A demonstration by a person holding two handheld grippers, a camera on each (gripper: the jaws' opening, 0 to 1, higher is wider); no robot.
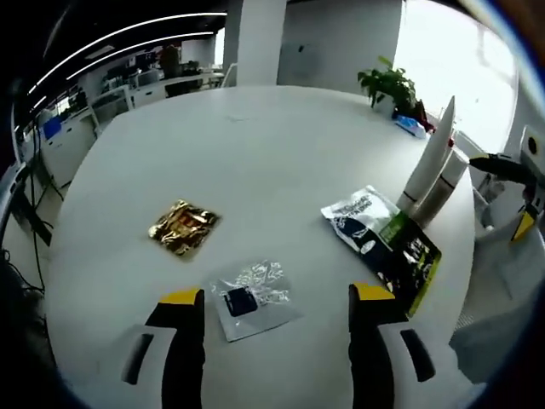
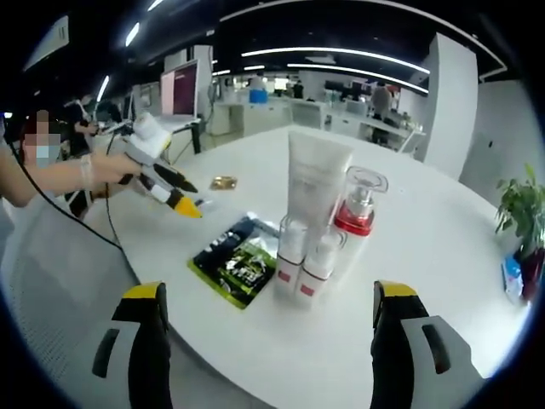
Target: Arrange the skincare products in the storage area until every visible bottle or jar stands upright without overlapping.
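In the left gripper view, the left gripper (image 1: 277, 302) hangs released over the white table (image 1: 255, 153), its yellow-tipped jaws spread wide with nothing between them. A clear sachet (image 1: 249, 298) with a dark label lies flat just ahead between the jaws, apart from both. Farther out to the left lies a gold foil packet (image 1: 183, 226); to the right, a silver-and-black packet (image 1: 362, 217) overlaps a green-and-black sachet (image 1: 409, 256), and beyond them a white tube (image 1: 430, 158) stands upright. In the right gripper view, the right gripper (image 2: 268, 311) is likewise released and holds nothing. Just ahead of it two small white bottles (image 2: 305, 260) stand upright side by side, the tall tube close behind them and a red-and-clear bottle (image 2: 358, 209) just beside it. A potted plant (image 2: 521, 213) stands at the table's far edge.
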